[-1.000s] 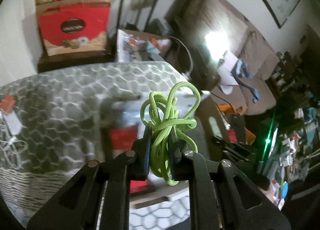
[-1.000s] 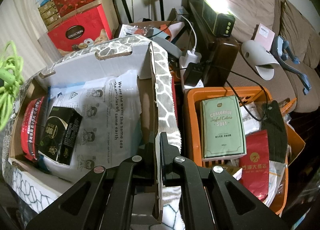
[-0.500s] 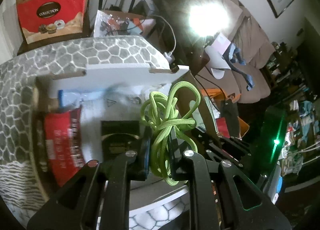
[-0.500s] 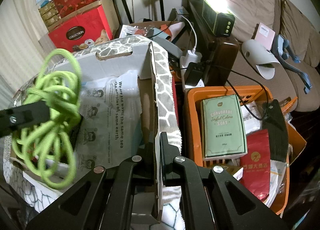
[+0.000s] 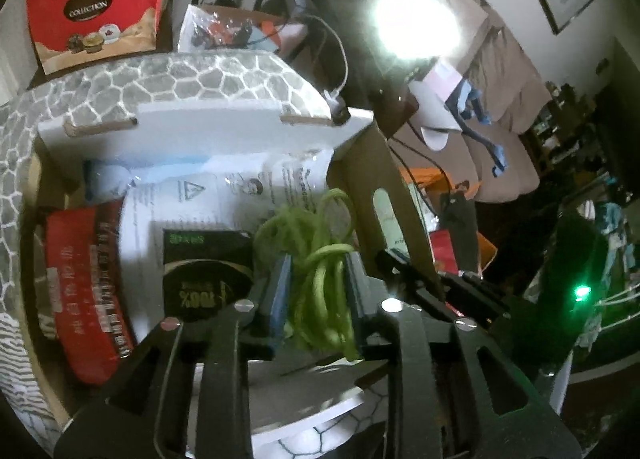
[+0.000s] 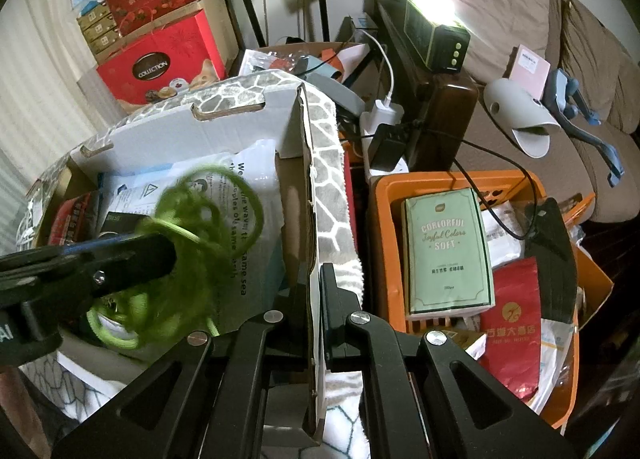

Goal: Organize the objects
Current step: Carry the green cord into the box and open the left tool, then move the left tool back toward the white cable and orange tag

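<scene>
Our left gripper (image 5: 316, 279) now reaches inside the open cardboard box (image 6: 292, 115), where half a second ago it hung higher above the rim. Its jaws have parted: earlier they pinched the green cord (image 5: 320, 259) tightly, and now there is a gap on each side of the bundle, which sits loose and blurred between the fingers. We cannot tell whether the cord touches the pads. In the right wrist view the cord (image 6: 192, 235) is lower than before, over the white printed bag (image 6: 248, 243) and beside the black carton (image 5: 200, 271). A red packet (image 5: 80, 291) lies along the box's left side. Our right gripper (image 6: 314, 299) has not moved; its jaws are closed on the box's side wall (image 6: 310, 219). The orange basket (image 6: 384, 227) with the green booklet (image 6: 446, 251) sits to the right, unchanged.
</scene>
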`<state>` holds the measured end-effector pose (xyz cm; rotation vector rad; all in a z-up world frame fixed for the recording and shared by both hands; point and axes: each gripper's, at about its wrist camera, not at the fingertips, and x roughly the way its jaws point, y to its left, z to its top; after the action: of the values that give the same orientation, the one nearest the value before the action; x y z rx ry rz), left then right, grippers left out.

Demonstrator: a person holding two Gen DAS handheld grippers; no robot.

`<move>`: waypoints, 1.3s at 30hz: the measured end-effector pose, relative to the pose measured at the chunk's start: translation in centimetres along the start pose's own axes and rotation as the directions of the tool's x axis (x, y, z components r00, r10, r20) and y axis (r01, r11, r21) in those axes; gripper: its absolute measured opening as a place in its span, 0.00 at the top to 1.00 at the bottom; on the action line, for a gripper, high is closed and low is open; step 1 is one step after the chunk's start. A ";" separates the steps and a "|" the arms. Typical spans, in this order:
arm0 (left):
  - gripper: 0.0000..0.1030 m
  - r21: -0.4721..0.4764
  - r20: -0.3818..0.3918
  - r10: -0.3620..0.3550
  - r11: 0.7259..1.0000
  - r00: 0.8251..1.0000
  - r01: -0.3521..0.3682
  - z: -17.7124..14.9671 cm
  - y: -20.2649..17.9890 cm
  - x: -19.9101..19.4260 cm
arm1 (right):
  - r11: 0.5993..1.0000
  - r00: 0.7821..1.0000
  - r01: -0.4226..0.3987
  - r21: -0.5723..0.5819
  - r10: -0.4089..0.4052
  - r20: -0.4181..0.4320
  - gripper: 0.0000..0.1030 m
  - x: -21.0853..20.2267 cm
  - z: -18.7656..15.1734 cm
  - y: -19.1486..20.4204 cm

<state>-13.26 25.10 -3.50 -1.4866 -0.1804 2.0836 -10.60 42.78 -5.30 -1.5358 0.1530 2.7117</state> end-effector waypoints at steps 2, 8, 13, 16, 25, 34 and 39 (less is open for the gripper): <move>0.60 0.004 0.020 0.003 1.000 1.000 -0.003 0.2 0.2 -1.0 | 1.000 1.000 -0.002 0.001 0.002 0.001 0.97 0.0 0.0 0.0; 0.48 0.039 0.081 0.048 0.998 0.996 -0.051 1.2 0.8 -4.5 | 1.000 1.000 -0.001 0.000 0.001 0.001 0.97 0.0 0.0 0.0; 0.26 0.045 0.139 0.156 0.985 0.978 -0.164 2.0 2.6 -6.9 | 1.000 1.000 -0.001 0.002 0.001 0.002 0.97 0.0 0.0 0.0; 0.17 0.019 0.175 0.197 0.979 0.965 -0.204 2.3 4.4 -8.1 | 1.000 1.000 0.000 0.001 0.000 0.002 0.97 0.0 -0.1 0.0; 0.10 -0.061 0.177 0.263 0.965 0.949 -0.256 2.4 10.5 -10.9 | 1.000 1.000 -0.001 0.001 0.001 0.002 0.97 0.0 -0.1 0.0; 0.10 -0.178 0.178 0.376 0.921 0.909 -0.346 2.4 19.9 -15.5 | 1.000 1.000 -0.001 0.000 0.001 0.003 0.97 0.0 0.0 0.0; 0.10 -0.240 0.138 0.444 0.882 0.885 -0.405 1.8 25.2 -16.7 | 1.000 1.000 -0.001 0.001 0.001 0.004 0.97 0.0 -0.1 0.0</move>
<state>-20.40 -4.10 0.41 -1.5529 -0.1528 2.6355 -10.52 42.75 -5.29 -1.5308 0.1554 2.7151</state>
